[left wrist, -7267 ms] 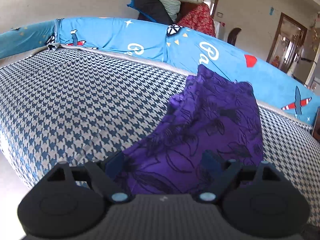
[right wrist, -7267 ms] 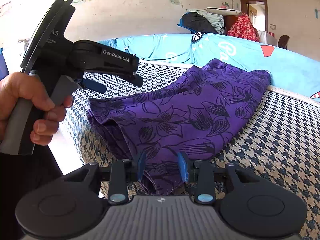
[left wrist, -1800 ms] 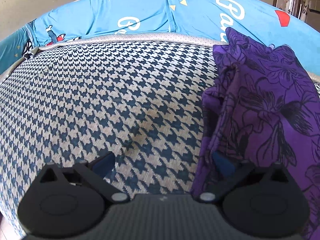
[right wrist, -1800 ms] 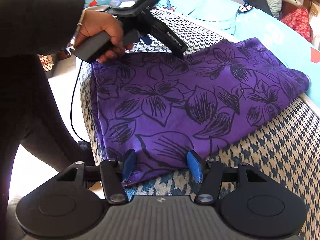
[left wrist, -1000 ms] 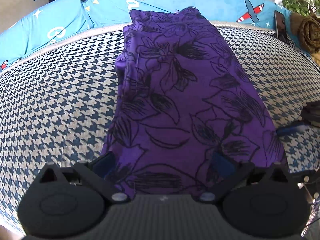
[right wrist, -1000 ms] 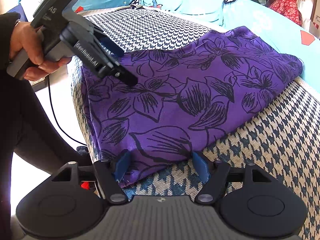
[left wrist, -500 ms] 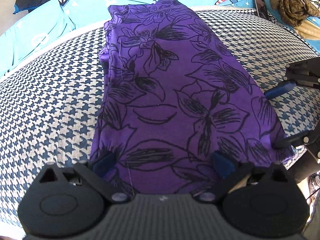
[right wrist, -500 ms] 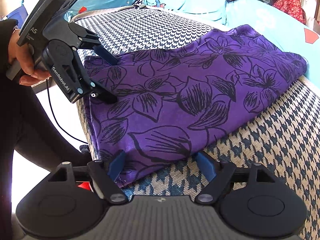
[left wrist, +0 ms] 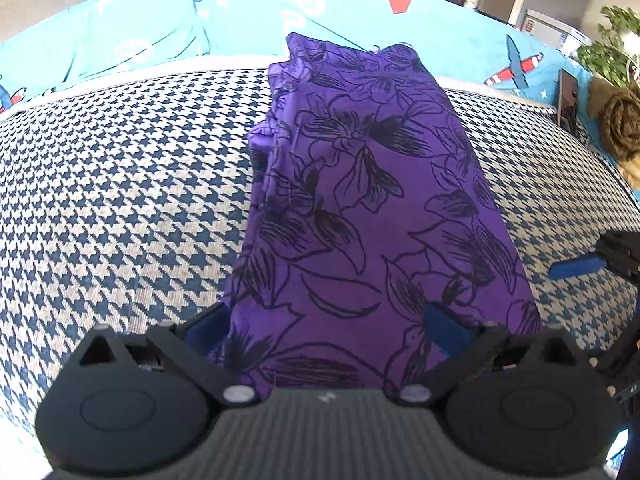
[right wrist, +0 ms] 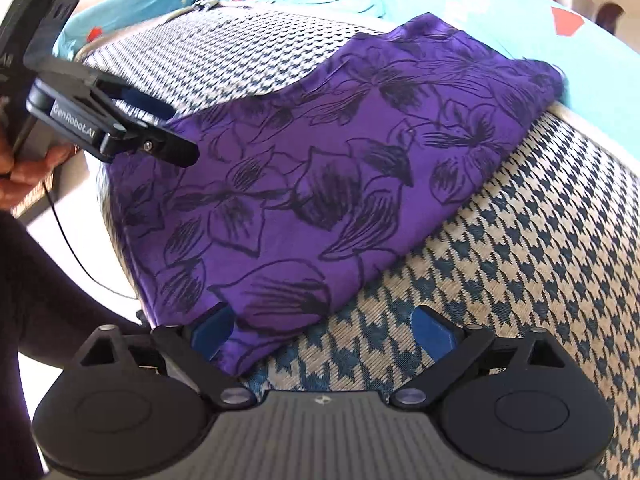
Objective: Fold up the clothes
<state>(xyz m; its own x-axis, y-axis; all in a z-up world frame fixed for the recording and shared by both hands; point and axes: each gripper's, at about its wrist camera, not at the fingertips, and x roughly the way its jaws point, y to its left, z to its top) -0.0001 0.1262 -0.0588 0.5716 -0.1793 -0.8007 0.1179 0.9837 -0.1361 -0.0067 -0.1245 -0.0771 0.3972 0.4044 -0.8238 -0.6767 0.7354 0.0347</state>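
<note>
A purple garment with black flower print [left wrist: 360, 200] lies folded in a long strip on the houndstooth mattress [left wrist: 120, 208]. My left gripper [left wrist: 326, 328] hovers open over the strip's near end, its blue pads straddling the cloth without pressing it. In the right wrist view the same garment [right wrist: 320, 168] runs away to the upper right. My right gripper [right wrist: 323, 332] stands wide and its jaws are still opening. The cloth's near corner lies by its left pad, touched by neither pad. The left gripper [right wrist: 172, 130] shows there at the cloth's far left edge.
A light blue printed sheet [left wrist: 160, 40] runs along the mattress's far side. A potted plant [left wrist: 612, 52] and a brown bundle [left wrist: 620, 128] stand at the right. A person's hand [right wrist: 24, 176], a dark-clothed leg [right wrist: 60, 320] and a thin cable [right wrist: 76, 256] are beside the mattress's left edge.
The right gripper's jaws have spread wider, off the garment's near corner. Both grippers have rolled and lifted a little. The garment lies still.
</note>
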